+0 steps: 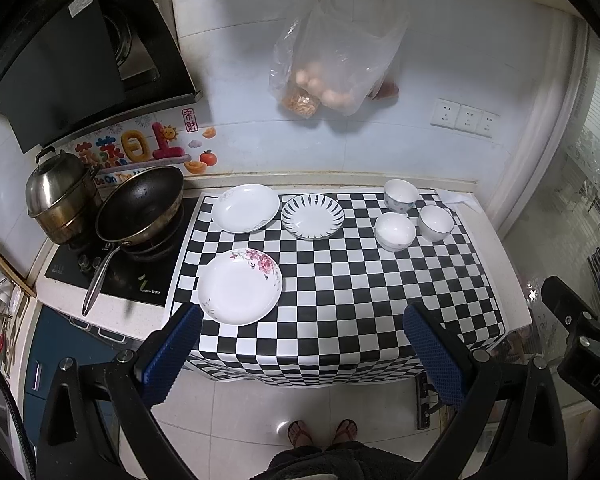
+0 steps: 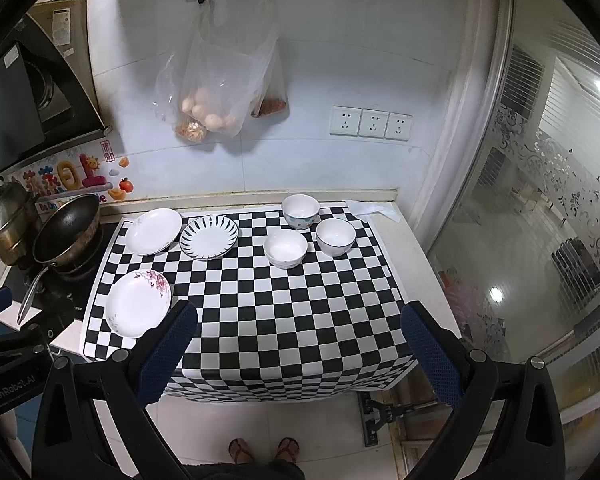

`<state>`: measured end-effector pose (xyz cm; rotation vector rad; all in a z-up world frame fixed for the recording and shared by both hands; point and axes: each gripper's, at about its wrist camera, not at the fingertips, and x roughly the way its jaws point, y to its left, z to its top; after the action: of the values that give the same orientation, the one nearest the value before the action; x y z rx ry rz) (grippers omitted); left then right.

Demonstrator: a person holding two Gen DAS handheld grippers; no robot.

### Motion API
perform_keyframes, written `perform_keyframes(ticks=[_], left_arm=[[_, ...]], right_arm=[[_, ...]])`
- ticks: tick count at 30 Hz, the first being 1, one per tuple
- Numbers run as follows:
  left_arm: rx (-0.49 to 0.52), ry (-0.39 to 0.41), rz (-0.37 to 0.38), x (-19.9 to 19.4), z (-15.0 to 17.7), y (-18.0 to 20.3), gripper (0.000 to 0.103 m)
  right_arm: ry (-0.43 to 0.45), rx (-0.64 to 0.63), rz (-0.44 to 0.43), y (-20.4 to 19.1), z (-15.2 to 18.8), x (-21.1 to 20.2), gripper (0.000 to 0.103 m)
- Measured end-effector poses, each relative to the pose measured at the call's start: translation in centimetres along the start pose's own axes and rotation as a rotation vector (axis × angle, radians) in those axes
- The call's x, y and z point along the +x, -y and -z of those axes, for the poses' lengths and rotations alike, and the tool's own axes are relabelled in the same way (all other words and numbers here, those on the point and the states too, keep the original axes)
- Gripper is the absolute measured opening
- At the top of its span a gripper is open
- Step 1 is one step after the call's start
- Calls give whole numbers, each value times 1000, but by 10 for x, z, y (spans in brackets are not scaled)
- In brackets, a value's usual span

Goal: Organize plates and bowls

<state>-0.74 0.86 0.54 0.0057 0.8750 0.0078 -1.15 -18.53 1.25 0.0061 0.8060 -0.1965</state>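
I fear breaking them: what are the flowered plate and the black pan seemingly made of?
Round white plate with pink flowers: probably glazed ceramic, judging by its glossy white surface. Round black frying pan: likely metal with a dark matte interior and a shiny steel handle.

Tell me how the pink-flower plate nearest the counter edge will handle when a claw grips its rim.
The flowered plate looks glazed and glossy, so it is probably slippery against the pads. It seems rigid ceramic, likely to chip if dropped. Being shallow and flat on the checkered mat, it should slide rather than tip.
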Motion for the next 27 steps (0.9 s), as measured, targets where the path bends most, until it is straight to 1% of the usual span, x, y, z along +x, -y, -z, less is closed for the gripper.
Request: perform_keyframes(ticks=[13, 27], left_arm=[[-3, 6, 1, -2, 0, -1, 103], [1, 17, -10, -14, -5, 8, 103]], right_arm=[[6, 6, 1, 1, -2, -4, 103], [15, 12, -12, 2, -3, -10, 103]])
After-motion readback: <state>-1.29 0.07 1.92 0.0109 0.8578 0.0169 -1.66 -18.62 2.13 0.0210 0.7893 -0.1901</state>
